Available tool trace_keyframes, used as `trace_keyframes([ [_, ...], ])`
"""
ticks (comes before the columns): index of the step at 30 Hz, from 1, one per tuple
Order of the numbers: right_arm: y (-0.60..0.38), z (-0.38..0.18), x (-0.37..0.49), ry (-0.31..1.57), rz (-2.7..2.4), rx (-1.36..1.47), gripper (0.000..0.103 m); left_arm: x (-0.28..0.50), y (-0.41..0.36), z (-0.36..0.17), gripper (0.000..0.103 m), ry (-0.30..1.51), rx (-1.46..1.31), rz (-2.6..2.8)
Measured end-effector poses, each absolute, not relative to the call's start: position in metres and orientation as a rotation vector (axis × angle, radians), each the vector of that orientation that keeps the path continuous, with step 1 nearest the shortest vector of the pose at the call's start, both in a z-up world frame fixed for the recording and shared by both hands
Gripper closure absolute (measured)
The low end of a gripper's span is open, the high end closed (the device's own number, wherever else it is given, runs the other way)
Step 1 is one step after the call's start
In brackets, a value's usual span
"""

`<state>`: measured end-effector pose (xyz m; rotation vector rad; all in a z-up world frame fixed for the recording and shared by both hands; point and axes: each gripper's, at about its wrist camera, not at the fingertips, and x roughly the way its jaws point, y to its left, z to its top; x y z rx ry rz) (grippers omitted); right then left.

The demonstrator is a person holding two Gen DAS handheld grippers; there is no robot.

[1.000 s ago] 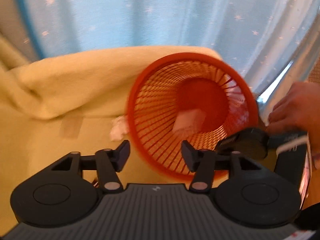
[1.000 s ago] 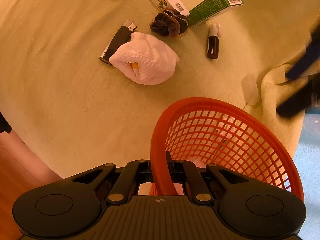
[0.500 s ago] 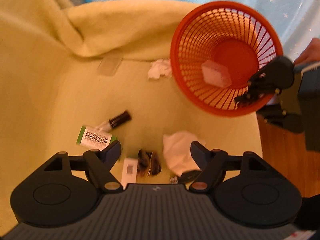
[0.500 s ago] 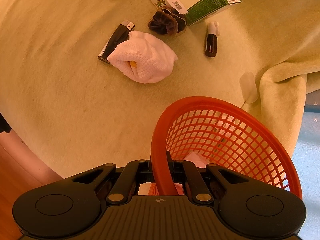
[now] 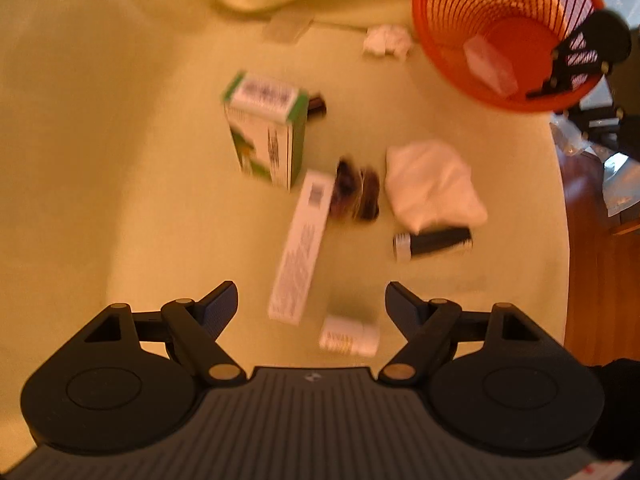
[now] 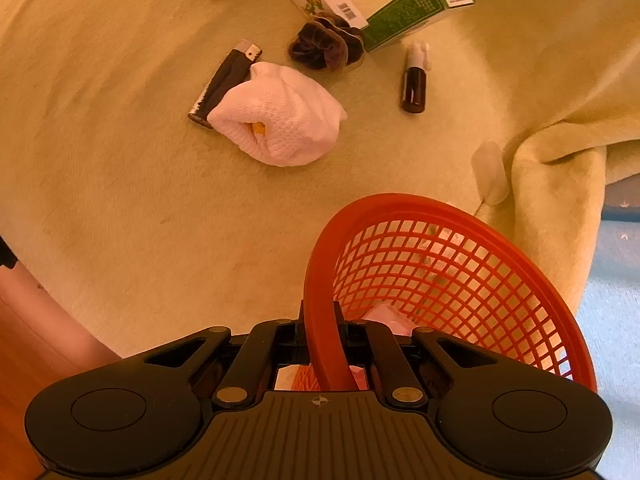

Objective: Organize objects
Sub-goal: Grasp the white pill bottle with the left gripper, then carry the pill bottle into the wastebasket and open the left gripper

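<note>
A pale yellow-green cloth (image 6: 120, 200) covers the surface. The basket (image 6: 460, 280) is orange-red openwork mesh. The rolled sock (image 6: 280, 120) is white with a waffle texture, the scrunchie (image 6: 324, 42) dark brown, the lighter (image 6: 224, 80) black with a silver cap. One box (image 6: 416, 12) is green with a barcode; the long box (image 5: 302, 248) is white with dark print.
</note>
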<state>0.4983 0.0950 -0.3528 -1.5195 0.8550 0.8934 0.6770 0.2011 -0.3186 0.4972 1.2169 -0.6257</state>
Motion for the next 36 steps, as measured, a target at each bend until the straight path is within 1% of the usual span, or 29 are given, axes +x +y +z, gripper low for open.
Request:
trace_keyframes([
  [6,0.093,-0.352,0.496,0.834,0.886,-1.516,0.100,0.648,0.205,-0.344,0.026,1.248,0.490,-0.628],
  [8,0.093,-0.352,0.496,0.831,0.888,-1.518,0.100,0.642,0.205,-0.353,0.028,1.253,0.500,-0.622],
  [12,0.093,-0.353,0.497,0.825,0.896,-1.524,0.100,0.634,0.200,-0.371,0.037,1.240,0.561,-0.623],
  [18,0.094,-0.355,0.495,0.820,0.904,-1.537,0.100,0.633,0.199,-0.384,0.039,1.236,0.585,-0.634],
  [21,0.094,-0.357,0.494,0.817,0.908,-1.541,0.101,0.633,0.197,-0.390,0.047,1.232,0.605,-0.646],
  [24,0.093,-0.358,0.492,0.813,0.911,-1.548,0.101,0.635,0.195,-0.393,0.049,1.227,0.616,-0.645],
  [26,0.093,-0.358,0.491,0.812,0.912,-1.551,0.101,0.636,0.194,-0.395,0.053,1.229,0.616,-0.646],
  [27,0.093,-0.358,0.491,0.812,0.912,-1.552,0.101,0.636,0.194,-0.396,0.058,1.230,0.620,-0.646],
  [28,0.093,-0.359,0.491,0.812,0.912,-1.554,0.101,0.636,0.193,-0.397,0.060,1.235,0.625,-0.648],
  [36,0.094,-0.359,0.490,0.813,0.914,-1.567,0.101,0.634,0.193,-0.379,0.061,1.250,0.585,-0.658],
])
